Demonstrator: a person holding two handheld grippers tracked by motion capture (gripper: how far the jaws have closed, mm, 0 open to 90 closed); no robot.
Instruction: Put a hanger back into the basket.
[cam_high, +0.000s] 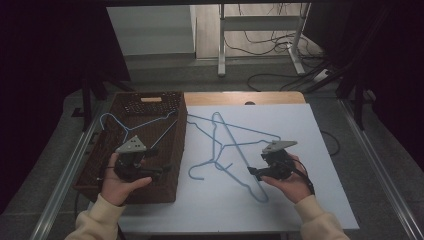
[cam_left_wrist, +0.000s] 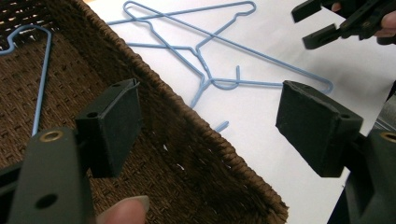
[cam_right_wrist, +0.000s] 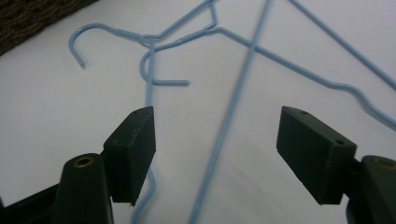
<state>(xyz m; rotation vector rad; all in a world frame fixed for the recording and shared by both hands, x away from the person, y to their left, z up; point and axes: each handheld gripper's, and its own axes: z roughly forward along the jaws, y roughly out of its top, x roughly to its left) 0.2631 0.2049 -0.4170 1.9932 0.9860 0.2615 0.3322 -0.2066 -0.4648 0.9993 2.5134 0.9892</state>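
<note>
One hanger (cam_high: 131, 129) in basket (cam_high: 105, 150), high view.

— What's on the desk (cam_high: 310, 200)?
— A brown wicker basket (cam_high: 176, 150) along its left edge, and a tangle of blue wire hangers (cam_high: 235, 145) lying on the white top toward the middle.

both grippers (cam_high: 167, 169) (cam_high: 251, 171) agape, empty
</note>
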